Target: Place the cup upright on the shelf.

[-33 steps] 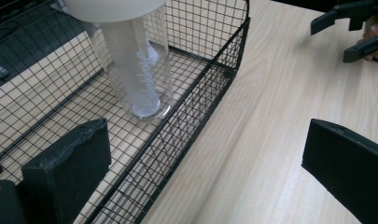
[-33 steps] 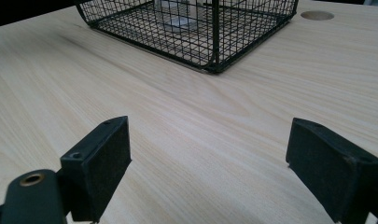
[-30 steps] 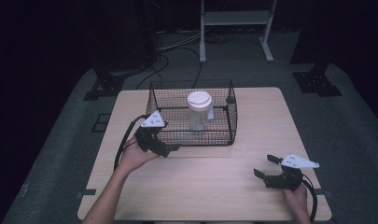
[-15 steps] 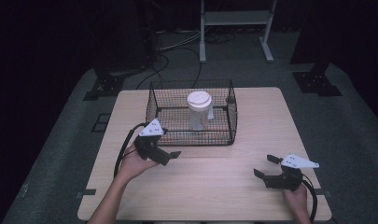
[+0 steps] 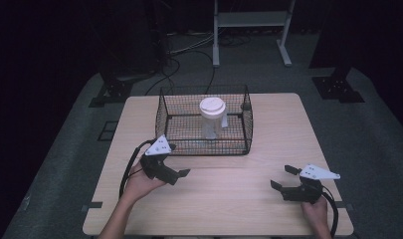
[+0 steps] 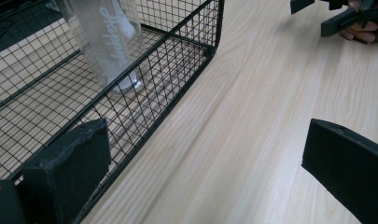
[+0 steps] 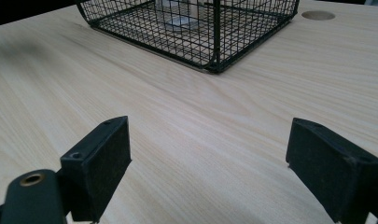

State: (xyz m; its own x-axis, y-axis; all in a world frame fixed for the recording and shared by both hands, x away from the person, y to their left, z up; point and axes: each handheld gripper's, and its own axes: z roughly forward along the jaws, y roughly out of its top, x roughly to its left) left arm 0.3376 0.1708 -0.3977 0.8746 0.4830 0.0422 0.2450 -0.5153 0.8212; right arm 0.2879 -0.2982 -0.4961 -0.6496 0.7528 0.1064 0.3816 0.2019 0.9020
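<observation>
Tongs (image 5: 183, 174) beside basket (image 5: 204, 147) edge, table (image 5: 229, 199) beyond

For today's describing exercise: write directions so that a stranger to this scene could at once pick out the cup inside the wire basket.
Start at the light wooden table and find the black wire basket at the middle of its far half. Inside stands an upright clear plastic cup with a white lid and pale lettering down its side. It is the basket's sole content, apart from both black grippers nearer the person.
</observation>
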